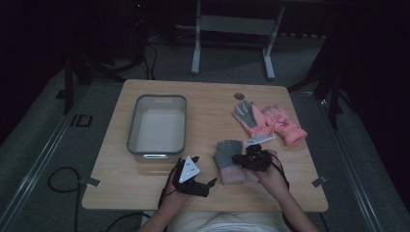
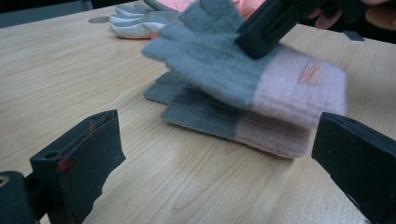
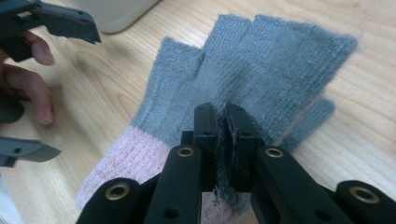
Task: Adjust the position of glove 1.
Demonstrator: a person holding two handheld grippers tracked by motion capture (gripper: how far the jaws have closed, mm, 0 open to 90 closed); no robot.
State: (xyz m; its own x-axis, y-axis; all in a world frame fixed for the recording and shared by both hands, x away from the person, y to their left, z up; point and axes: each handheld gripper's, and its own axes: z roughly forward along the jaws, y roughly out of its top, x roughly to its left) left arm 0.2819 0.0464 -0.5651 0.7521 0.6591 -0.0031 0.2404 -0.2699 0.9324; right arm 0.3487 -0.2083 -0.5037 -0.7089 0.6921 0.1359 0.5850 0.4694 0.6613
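Note:
A grey knit glove with a pink cuff (image 3: 261,60) is pinched at its palm edge by my right gripper (image 3: 222,123), which is shut on it. The glove hangs slightly lifted (image 2: 224,65) over its matching glove (image 2: 219,119), which lies flat on the wooden table (image 1: 203,96). From above, the right gripper (image 1: 241,158) sits over this pair (image 1: 228,159) near the table's front. My left gripper (image 2: 217,158) is open with nothing between its jaws, and it faces the gloves from just to their left (image 1: 209,185).
A grey plastic bin (image 1: 156,98) stands at the left centre of the table. A second pair of gloves, pink with grey palms (image 1: 270,121), lies at the back right. A round hole (image 1: 239,95) marks the table's far edge.

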